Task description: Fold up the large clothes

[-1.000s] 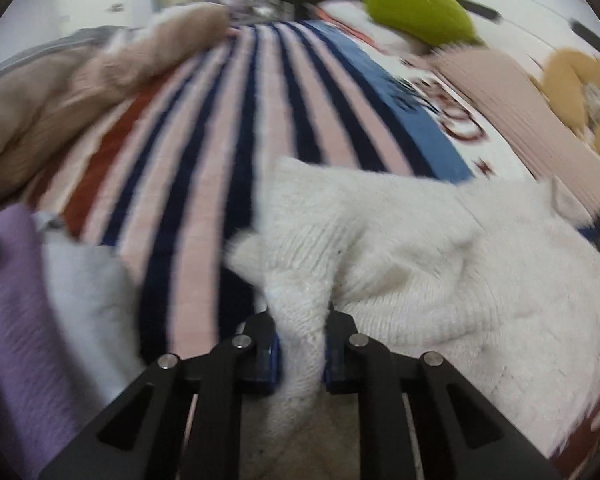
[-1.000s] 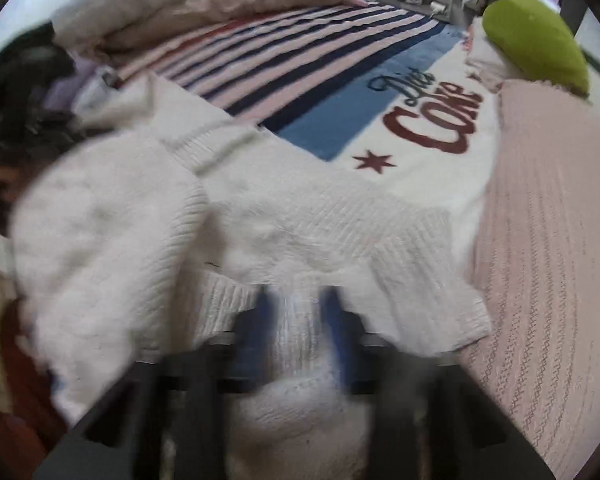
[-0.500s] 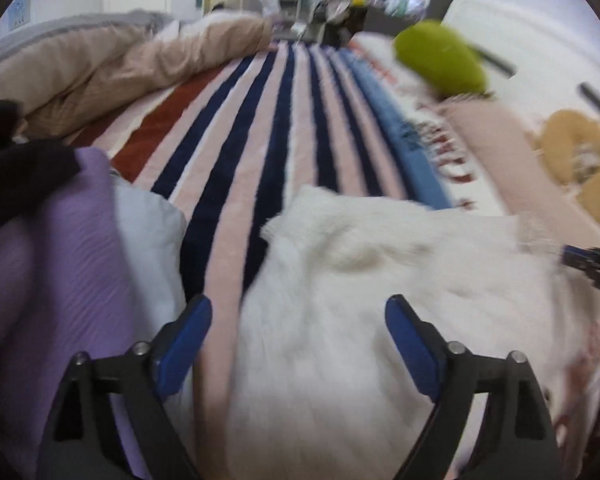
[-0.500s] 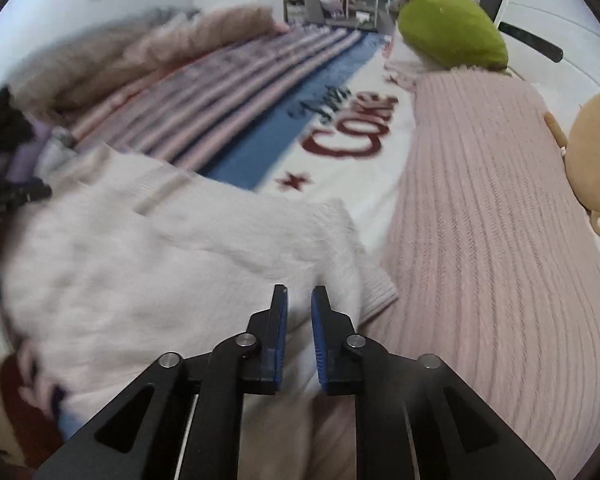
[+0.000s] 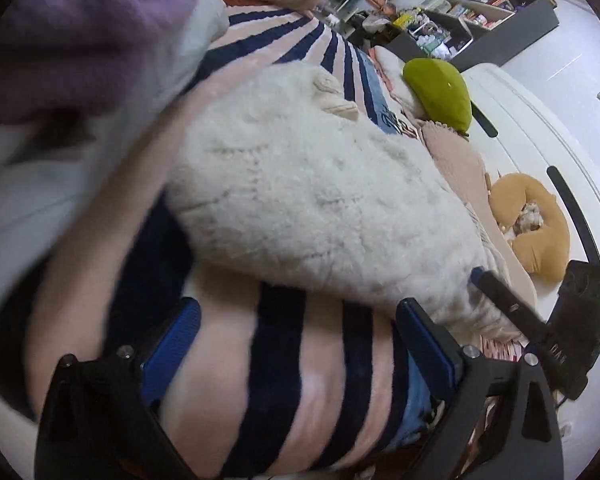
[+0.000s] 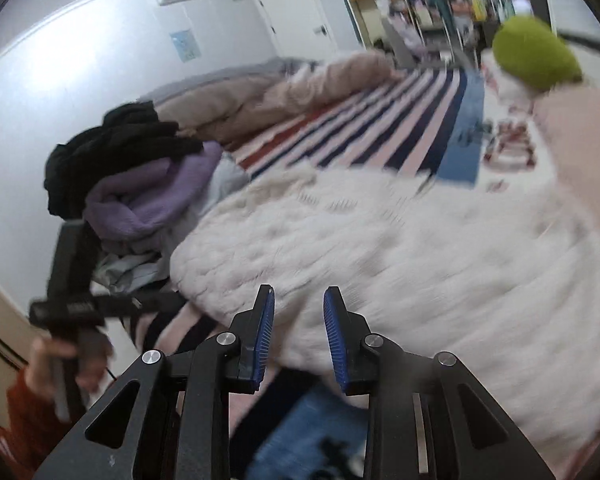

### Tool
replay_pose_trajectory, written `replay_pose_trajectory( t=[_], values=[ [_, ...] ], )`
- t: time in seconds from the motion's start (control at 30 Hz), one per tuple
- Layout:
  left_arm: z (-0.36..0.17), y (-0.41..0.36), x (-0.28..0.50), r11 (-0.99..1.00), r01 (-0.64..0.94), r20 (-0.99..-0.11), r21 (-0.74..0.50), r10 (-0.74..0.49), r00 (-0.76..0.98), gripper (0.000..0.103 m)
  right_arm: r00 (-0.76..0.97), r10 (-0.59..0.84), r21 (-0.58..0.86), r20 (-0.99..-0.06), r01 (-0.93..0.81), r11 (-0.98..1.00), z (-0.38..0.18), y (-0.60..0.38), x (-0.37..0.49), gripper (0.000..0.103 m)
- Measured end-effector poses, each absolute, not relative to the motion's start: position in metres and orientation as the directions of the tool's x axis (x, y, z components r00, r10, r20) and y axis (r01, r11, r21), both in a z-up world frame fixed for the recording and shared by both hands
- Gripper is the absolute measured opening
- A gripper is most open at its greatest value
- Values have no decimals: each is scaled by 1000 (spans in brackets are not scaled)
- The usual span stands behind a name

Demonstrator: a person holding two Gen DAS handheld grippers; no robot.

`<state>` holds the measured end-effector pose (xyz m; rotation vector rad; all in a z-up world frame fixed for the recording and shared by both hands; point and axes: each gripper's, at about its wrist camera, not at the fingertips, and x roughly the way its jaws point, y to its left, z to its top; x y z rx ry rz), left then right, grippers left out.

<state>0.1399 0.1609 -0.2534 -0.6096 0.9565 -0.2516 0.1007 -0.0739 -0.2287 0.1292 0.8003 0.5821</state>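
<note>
We've got the fluffy cream-white knitted sweater lying folded in a bundle on the bed, on top of the striped fleece blanket with pink and navy bands. Nothing is gripping it right now.

Our left hand-held gripper has its blue-padded jaws spread wide apart, having just been opening, and there's only striped blanket between them; the sweater sits just beyond the tips. Our right hand-held gripper has its jaws a little apart, also just been opening, with nothing pinched between them. The near edge of the sweater shows just past its tips, though that view is pretty blurry.

Off to the left of the sweater there's a pile of other clothes: a lilac knitted garment with a black knitted one on top and something pale grey underneath. In the right wrist view we can also see the hand in a red sleeve holding the left gripper's handle.

Further up the bed there's a lime-green cushion, a ribbed dusty-pink knit throw and a mustard-yellow ring-shaped cushion by the white headboard.
</note>
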Motion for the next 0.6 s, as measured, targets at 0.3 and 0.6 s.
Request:
replay_pose_trajectory(
  t=[0.3,0.6],
  values=[
    [-259,145,191,703,-55,-555,-709,-507,659,57,526,457,321,-717,-333,887,-273,-61,121,11],
    [-173,63,204,744,309,-478,-593,-634,608,34,457,601,478,-656,-364,799,-272,-87,126,16]
  ],
)
